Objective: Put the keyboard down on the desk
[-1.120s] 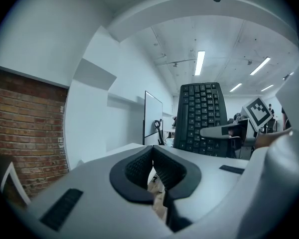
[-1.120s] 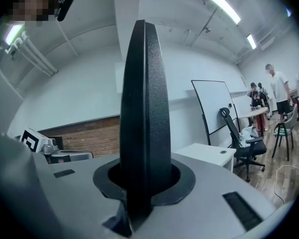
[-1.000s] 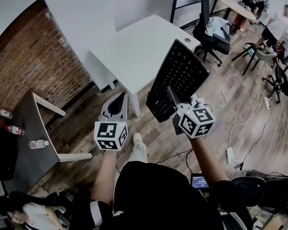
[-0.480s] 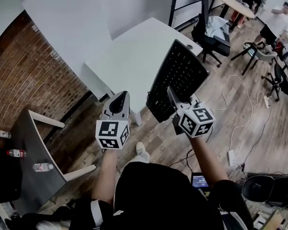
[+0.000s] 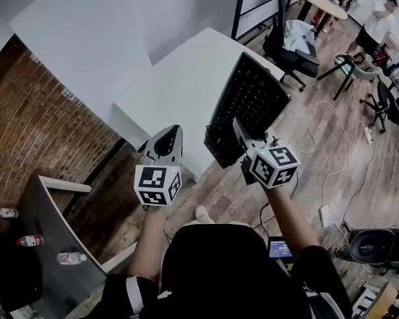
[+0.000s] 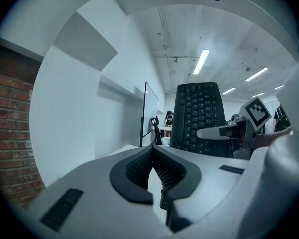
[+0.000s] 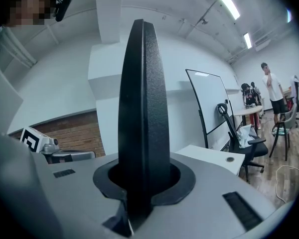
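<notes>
The black keyboard (image 5: 248,108) hangs in the air, tilted steeply, over the near right edge of the white desk (image 5: 179,85). My right gripper (image 5: 243,138) is shut on its near short end. In the right gripper view the keyboard (image 7: 142,98) stands edge-on between the jaws, with the desk (image 7: 214,156) beyond it. My left gripper (image 5: 165,141) is shut and empty, level with the right one, just short of the desk's near edge. From the left gripper (image 6: 153,151) the keyboard (image 6: 198,116) shows key side on, to the right.
A black office chair (image 5: 289,42) stands behind the desk. Cables (image 5: 319,135) and a power strip (image 5: 322,214) lie on the wooden floor at right. A grey table (image 5: 50,224) with bottles (image 5: 70,258) sits at lower left by the brick wall (image 5: 33,125). People (image 5: 376,18) stand far right.
Both grippers and the keyboard have moved forward toward the white desk, which now lies closer beneath them. The right grip is unchanged and the left jaws stay shut.
</notes>
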